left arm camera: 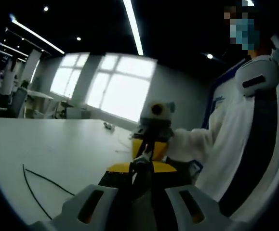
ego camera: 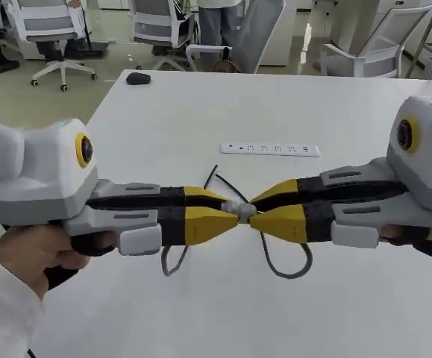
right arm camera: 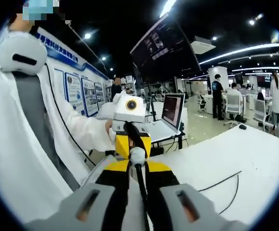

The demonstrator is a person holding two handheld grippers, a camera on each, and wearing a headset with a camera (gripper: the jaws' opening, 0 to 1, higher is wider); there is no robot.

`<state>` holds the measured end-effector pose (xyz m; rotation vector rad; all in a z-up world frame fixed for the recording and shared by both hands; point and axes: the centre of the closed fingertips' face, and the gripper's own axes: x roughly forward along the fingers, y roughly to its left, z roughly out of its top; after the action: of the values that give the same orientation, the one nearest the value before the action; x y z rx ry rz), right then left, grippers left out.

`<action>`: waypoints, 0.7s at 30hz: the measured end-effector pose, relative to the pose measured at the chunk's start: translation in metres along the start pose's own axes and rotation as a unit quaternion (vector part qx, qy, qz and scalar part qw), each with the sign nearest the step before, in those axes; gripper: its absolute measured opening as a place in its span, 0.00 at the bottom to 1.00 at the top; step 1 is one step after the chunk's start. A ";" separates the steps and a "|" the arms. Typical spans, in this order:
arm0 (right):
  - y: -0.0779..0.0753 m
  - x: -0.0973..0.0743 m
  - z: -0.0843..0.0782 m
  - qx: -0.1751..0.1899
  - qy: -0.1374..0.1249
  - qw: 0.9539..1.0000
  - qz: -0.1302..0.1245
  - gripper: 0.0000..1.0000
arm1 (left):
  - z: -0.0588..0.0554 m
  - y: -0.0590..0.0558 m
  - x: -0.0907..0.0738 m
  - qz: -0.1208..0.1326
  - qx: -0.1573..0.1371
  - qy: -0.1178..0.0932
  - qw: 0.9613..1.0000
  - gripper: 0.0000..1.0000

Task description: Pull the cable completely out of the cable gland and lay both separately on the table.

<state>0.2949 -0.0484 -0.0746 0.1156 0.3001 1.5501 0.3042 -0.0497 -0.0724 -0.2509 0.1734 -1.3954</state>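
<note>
Looking down through the head view, I see both tools held level and pointed at each other, tips meeting at frame centre above the white rectangular table (ego camera: pixel 201 112). The left gripper (ego camera: pixel 227 211), grey and black with yellow jaw tips, comes in from the left edge, with a bare hand (ego camera: pixel 33 250) wrapped under its grip at lower left. The right gripper (ego camera: pixel 257 212), the same make, reaches in from the right edge.

Both sets of jaws are drawn narrow. Between the tips sits one small pale cable gland (ego camera: pixel 239 210), pinched by the left jaws. In the right gripper view the gland (right arm camera: pixel 137 156) lies just past my own tips, and the thin dark cable (right arm camera: pixel 140 185) runs back between those jaws, clamped there.

One cable (ego camera: pixel 286 270) hangs in loops below both grippers, down to the tabletop, with thin ends showing just above the left jaws.

Toward the upper frame lie one white power strip (ego camera: pixel 270 149) and one black mouse (ego camera: pixel 137 78).
</note>
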 end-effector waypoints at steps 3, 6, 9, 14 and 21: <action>0.000 -0.002 0.000 0.006 -0.010 1.000 0.009 0.12 | 0.001 -0.002 0.001 -0.003 0.011 -0.003 1.000 0.14; 0.001 -0.002 0.002 0.018 -0.020 1.000 0.015 0.12 | 0.002 -0.004 0.003 -0.005 0.019 -0.007 1.000 0.14; 0.003 -0.002 0.003 0.020 -0.022 0.999 0.016 0.11 | 0.002 -0.005 0.005 -0.006 0.031 -0.006 0.999 0.14; 0.002 -0.002 -0.003 -0.001 0.003 1.000 0.009 0.09 | -0.004 -0.001 0.006 -0.007 0.010 0.005 1.000 0.14; 0.000 0.000 -0.008 -0.110 0.039 0.993 -0.016 0.08 | -0.011 0.004 0.004 -0.005 -0.058 0.017 0.998 0.14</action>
<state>0.2928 -0.0495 -0.0827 -0.1217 0.1889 1.5485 0.3057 -0.0535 -0.0844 -0.3242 0.2817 -1.4014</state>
